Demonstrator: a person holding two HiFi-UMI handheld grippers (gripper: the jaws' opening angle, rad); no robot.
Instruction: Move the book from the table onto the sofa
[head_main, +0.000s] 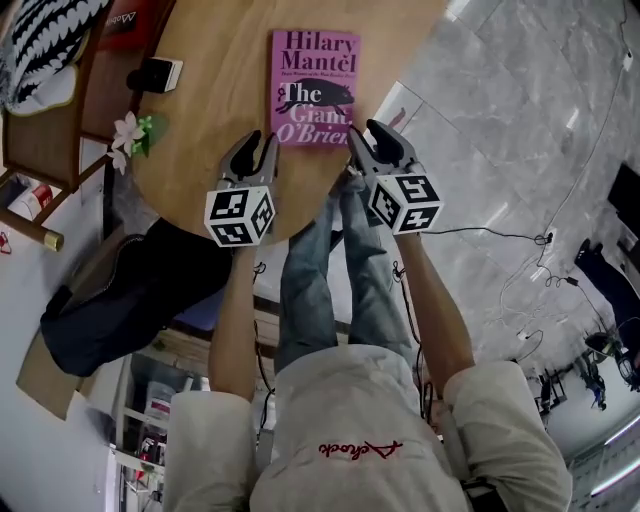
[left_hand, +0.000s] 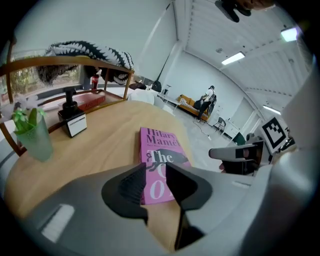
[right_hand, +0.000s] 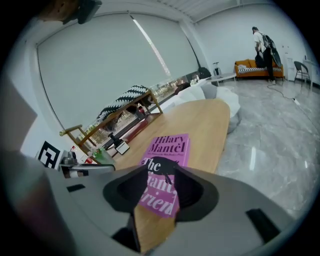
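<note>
A pink paperback book lies flat on the round wooden table, cover up, near the table's right edge. My left gripper hovers just short of the book's near-left corner, and my right gripper just short of its near-right corner. In the left gripper view the jaws stand apart, and the book shows through the gap with nothing between the pads. The right gripper likewise has a gap between its jaws and frames the book beyond them. Neither gripper touches the book.
A small black-and-white sign holder and a green cup with white flowers stand on the table's left side. A wooden-framed seat with a striped cushion is beyond them. A black bag lies on the floor; cables cross the marble floor.
</note>
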